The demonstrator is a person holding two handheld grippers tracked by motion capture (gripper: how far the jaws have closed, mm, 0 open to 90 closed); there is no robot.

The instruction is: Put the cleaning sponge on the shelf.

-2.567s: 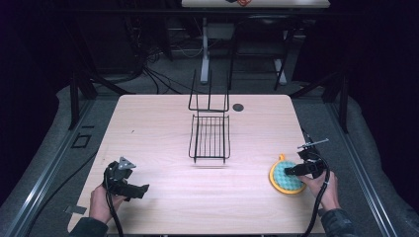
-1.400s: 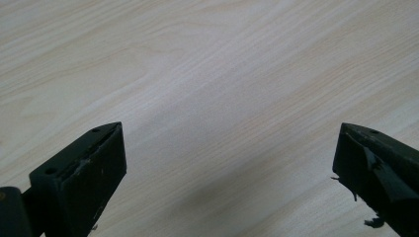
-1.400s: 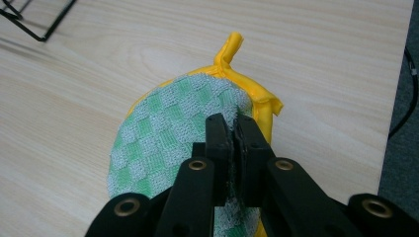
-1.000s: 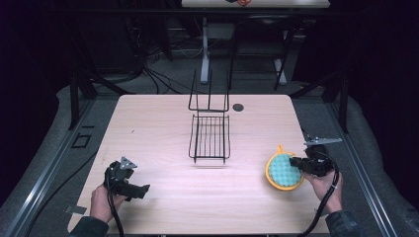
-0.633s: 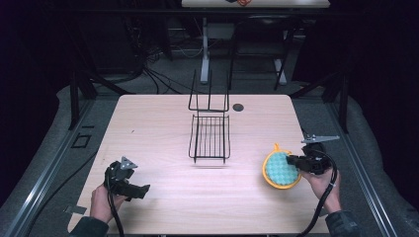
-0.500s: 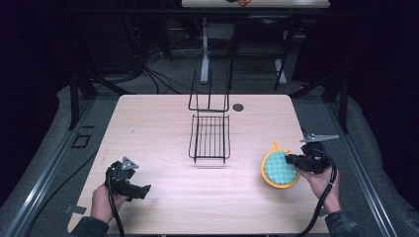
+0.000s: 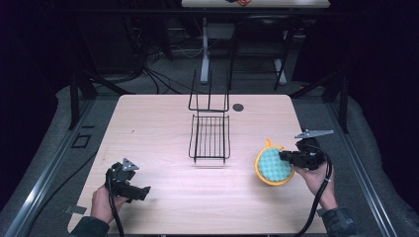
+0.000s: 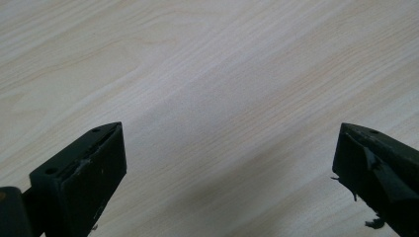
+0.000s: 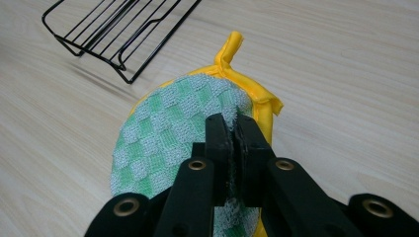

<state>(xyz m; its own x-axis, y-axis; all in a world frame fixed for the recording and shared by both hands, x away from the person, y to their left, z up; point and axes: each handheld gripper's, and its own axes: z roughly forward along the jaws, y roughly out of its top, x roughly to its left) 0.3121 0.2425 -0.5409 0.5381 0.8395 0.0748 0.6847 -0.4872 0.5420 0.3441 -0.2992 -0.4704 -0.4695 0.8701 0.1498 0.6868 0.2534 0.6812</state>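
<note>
- The right gripper [image 9: 232, 133] has its 2 black jaws pressed together on the edge of a round pad [image 9: 178, 143], green-checked cloth with a yellow border.
- From above, the right gripper [image 7: 291, 159] and pad [image 7: 273, 166] sit near the right edge of the table [image 7: 158, 123]. The pad looks tilted up, though whether its far edge touches the wood is unclear.
- A yellow loop [image 9: 230, 49] sticks out from the pad's far rim, pointing toward a black wire rack [image 9: 118, 34].
- The rack [image 7: 210, 136] stands at the table's centre, well apart from the pad, with an upright wire back.
- The left gripper [image 7: 129, 187] rests low at the near left corner, jaws spread wide with nothing but bare wood between them.
- Risk: the jaws pinch just a thin strip of soft cloth, so the pad could slip out or sag if swung quickly.
- Risk: the loop or loose edge could snag on the rack's wires and drag the light rack.
</note>
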